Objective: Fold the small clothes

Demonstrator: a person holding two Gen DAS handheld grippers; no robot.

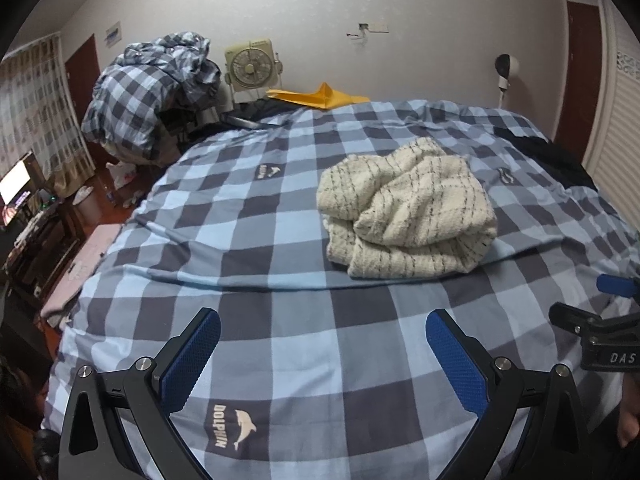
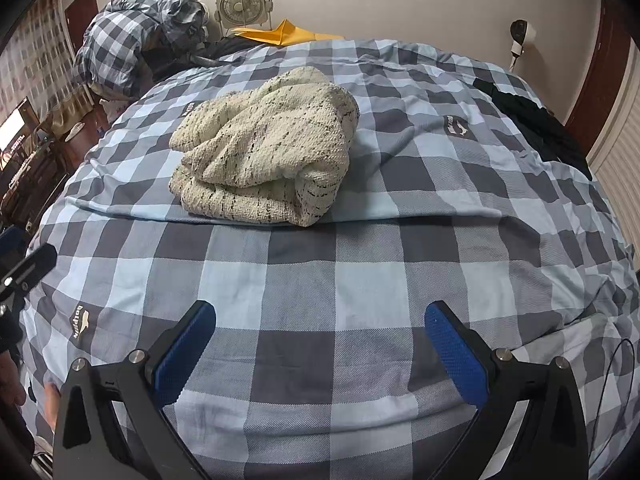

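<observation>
A cream knitted garment with thin dark stripes (image 1: 408,210) lies bunched and roughly folded on the blue checked bedspread (image 1: 280,240). It also shows in the right wrist view (image 2: 268,148). My left gripper (image 1: 323,334) is open and empty, low over the bedspread, well in front of the garment. My right gripper (image 2: 320,326) is open and empty, also short of the garment. The right gripper shows at the right edge of the left wrist view (image 1: 608,320). The left gripper shows at the left edge of the right wrist view (image 2: 24,268).
A heap of checked bedding (image 1: 152,88) stands at the far left corner. A box fan (image 1: 252,68) and a yellow item (image 1: 320,96) sit at the bed's head. Dark clothes (image 2: 536,120) lie at the far right. A desk with a screen (image 1: 16,184) is left of the bed.
</observation>
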